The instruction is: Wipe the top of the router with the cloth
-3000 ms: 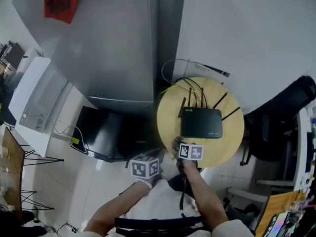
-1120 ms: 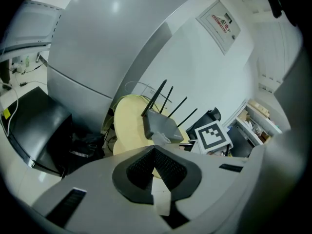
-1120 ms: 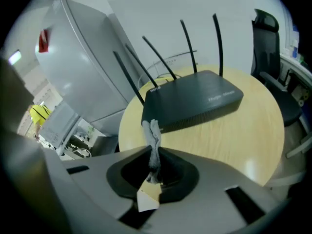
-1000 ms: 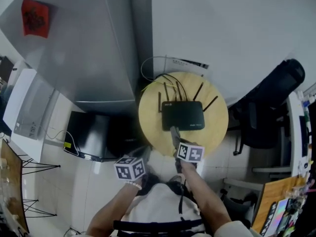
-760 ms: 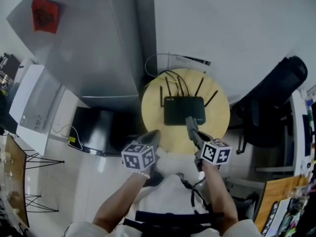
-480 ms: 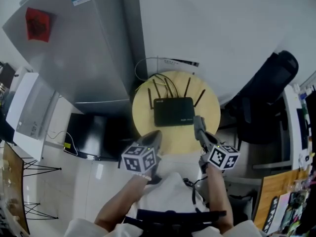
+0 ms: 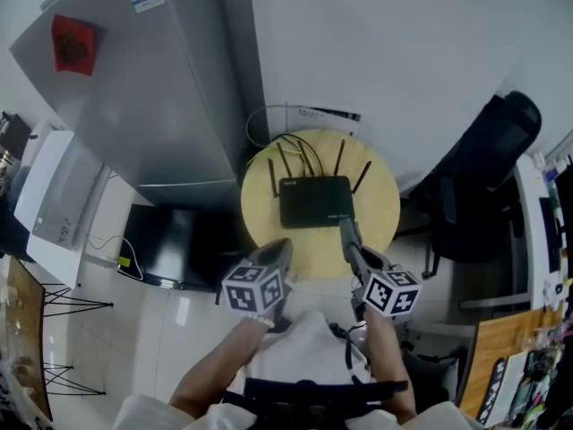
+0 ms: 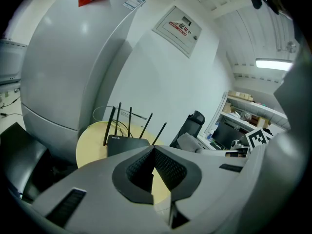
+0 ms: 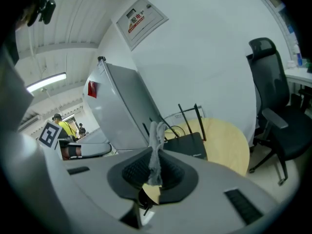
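A black router with several upright antennas lies on a small round yellow table. My right gripper hovers over the table's near edge, just in front of the router's right corner. It is shut on a thin strip of grey cloth that sticks up between its jaws; the router lies beyond. My left gripper hangs by the table's near-left edge, shut with nothing in it. From there the router shows ahead.
A tall grey fridge stands left of the table and a white wall rises behind it. A black office chair is on the right. Cables run from the router's back. A dark box sits on the floor at the left.
My right gripper swung out to the right of the router, then came back a little left toward its front corner. The left gripper rose to the table's near-left edge and stays there.
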